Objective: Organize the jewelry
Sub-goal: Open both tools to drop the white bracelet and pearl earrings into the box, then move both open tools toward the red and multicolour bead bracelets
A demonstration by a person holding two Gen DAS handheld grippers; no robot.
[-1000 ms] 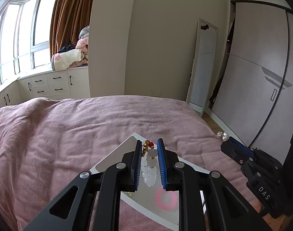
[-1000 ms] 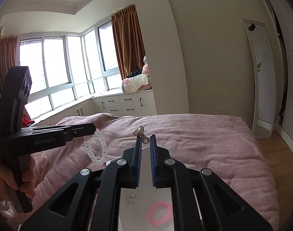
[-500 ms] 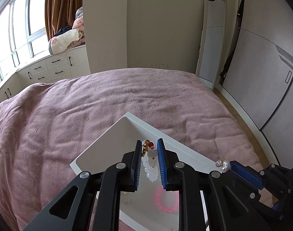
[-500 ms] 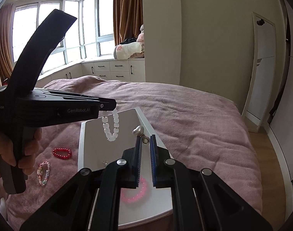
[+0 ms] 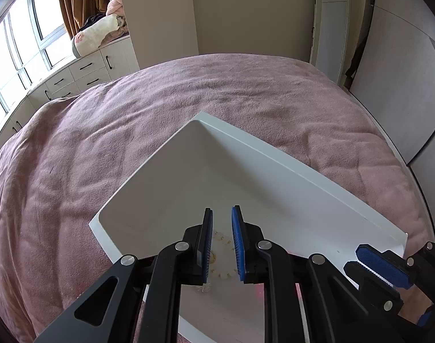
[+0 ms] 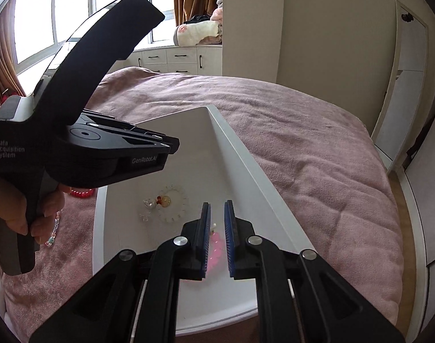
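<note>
A white tray [image 5: 188,188] lies on the pink bedspread. My left gripper [image 5: 221,214] hovers over its near end, jaws close together with nothing between the pads. Under it a white bead bracelet [image 5: 223,275] with a gold and red charm [image 6: 163,200] lies flat on the tray floor. In the right wrist view the left gripper [image 6: 173,145] hangs above that bracelet [image 6: 171,218], clear of it. My right gripper [image 6: 216,204] is over the tray [image 6: 188,148]. Its jaws are opening and hold nothing. Below them lie a pink bracelet [image 6: 214,245] and a small pale piece [image 6: 214,225].
Small clear pieces [image 6: 148,203] lie in the tray beside the white bracelet. A red bead bracelet [image 6: 81,193] and a multicoloured one [image 6: 53,234] rest on the bedspread left of the tray. A hand [image 6: 5,200] holds the left gripper. Cabinets and a window stand beyond the bed.
Both grippers sank toward the tray and tilted down. The white bracelet that hung from the left gripper now lies in the tray. The heart-shaped piece has left the right fingertips.
</note>
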